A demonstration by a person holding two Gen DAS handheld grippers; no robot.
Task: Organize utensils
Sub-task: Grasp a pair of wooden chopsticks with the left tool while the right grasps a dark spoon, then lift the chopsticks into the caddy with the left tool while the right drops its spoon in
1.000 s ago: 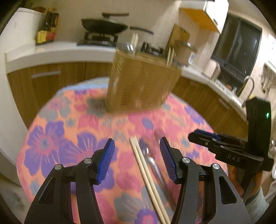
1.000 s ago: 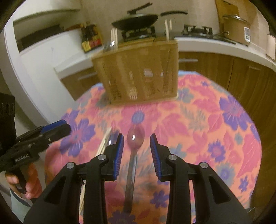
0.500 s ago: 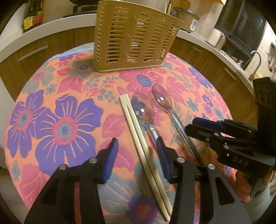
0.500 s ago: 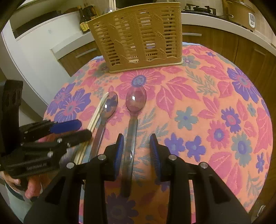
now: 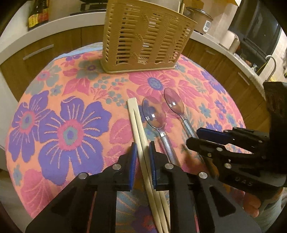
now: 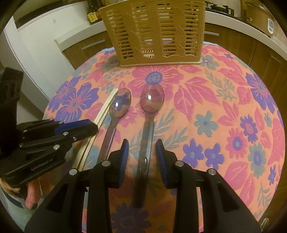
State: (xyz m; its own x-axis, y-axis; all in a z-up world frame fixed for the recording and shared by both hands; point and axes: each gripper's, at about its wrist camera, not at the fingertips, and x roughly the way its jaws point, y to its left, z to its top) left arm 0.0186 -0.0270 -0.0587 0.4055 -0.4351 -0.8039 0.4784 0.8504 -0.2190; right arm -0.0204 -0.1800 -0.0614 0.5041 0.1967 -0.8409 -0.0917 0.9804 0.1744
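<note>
On the round table with its floral tablecloth (image 5: 71,129), a pair of pale wooden chopsticks (image 5: 138,125) lies side by side, running from near to far. The left gripper (image 5: 142,154) is low over them, its blue-padded fingers (image 5: 133,161) narrowed to either side of the pair; whether the pads press the wood cannot be told.

Just right of the chopsticks lie two metal spoons, bowls pointing far. The left spoon (image 5: 154,114) sits beside the chopsticks, and the right spoon (image 6: 151,102) lies a little apart from it. The right gripper (image 6: 141,148) hovers over the right spoon's handle with its fingers spread to each side, not touching it.

At the far side of the table stands a tan slotted utensil basket (image 6: 154,32), upright, well apart from the spoons and chopsticks. Behind it run white countertops over wooden cabinets (image 5: 44,48), with a dark bottle (image 5: 38,14) on the far left.
</note>
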